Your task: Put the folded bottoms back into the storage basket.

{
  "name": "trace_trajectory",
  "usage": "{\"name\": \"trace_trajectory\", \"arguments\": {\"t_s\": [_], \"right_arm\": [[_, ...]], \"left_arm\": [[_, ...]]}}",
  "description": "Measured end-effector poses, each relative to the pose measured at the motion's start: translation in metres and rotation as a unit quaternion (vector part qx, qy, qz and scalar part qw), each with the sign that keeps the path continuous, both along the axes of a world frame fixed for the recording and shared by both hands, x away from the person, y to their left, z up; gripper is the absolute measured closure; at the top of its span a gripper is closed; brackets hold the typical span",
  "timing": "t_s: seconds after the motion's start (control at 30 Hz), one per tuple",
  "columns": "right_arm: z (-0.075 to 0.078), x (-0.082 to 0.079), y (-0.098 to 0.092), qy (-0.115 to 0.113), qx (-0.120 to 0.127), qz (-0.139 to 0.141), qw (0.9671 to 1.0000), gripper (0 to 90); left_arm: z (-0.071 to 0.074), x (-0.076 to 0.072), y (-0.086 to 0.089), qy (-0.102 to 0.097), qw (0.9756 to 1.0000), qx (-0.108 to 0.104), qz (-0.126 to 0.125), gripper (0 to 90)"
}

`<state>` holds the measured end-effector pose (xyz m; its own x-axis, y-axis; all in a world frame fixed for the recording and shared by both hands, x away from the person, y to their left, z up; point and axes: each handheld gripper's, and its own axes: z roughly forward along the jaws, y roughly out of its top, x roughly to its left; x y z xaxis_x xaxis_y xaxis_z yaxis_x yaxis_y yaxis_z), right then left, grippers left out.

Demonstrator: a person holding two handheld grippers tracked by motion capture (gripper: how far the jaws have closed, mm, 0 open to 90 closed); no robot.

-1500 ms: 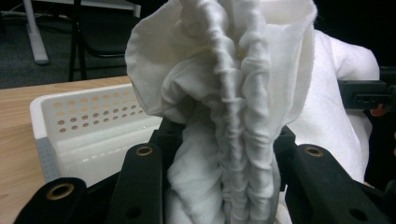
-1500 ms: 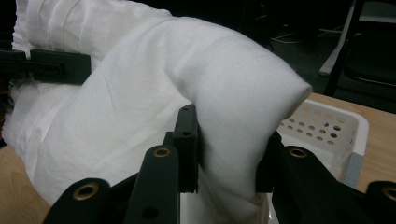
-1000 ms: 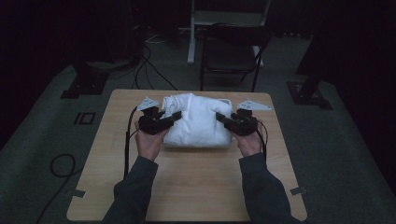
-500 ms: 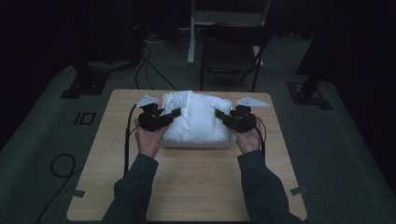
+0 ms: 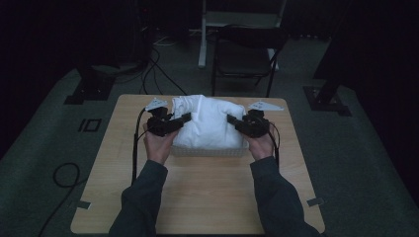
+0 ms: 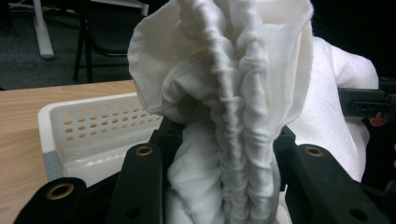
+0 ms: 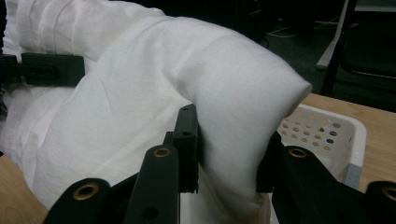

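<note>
Nothing has shifted: my left gripper (image 6: pixel 224 154) and right gripper (image 7: pixel 229 149) stay clenched on the pillow (image 5: pixel 210 121), steadying it over the basket (image 5: pixel 210 150).

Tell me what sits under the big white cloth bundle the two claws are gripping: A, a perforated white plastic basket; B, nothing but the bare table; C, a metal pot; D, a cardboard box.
A: a white basket with rows of round holes in its wall sits beneath the white cloth bundle, which the left claw and right claw pinch from either side.
</note>
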<state>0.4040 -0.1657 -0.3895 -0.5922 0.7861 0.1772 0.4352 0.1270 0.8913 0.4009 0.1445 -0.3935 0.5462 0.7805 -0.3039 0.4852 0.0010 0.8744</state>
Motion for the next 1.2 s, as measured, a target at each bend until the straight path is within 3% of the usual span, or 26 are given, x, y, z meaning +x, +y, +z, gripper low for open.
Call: {"name": "trace_trajectory", "arguments": {"t_s": [0.37, 1.2], "right_arm": [[0.003, 0.006, 0.002, -0.001, -0.001, -0.005, 1.0, 70.7], [-0.009, 0.028, 0.007, 0.014, -0.007, -0.019, 0.9997, 70.9]], "left_arm": [[0.003, 0.007, 0.0, -0.001, 1.0, 0.001, 0.004, 60.7], [-0.014, 0.03, -0.001, 0.019, 0.9994, -0.01, 0.026, 60.6]]}}
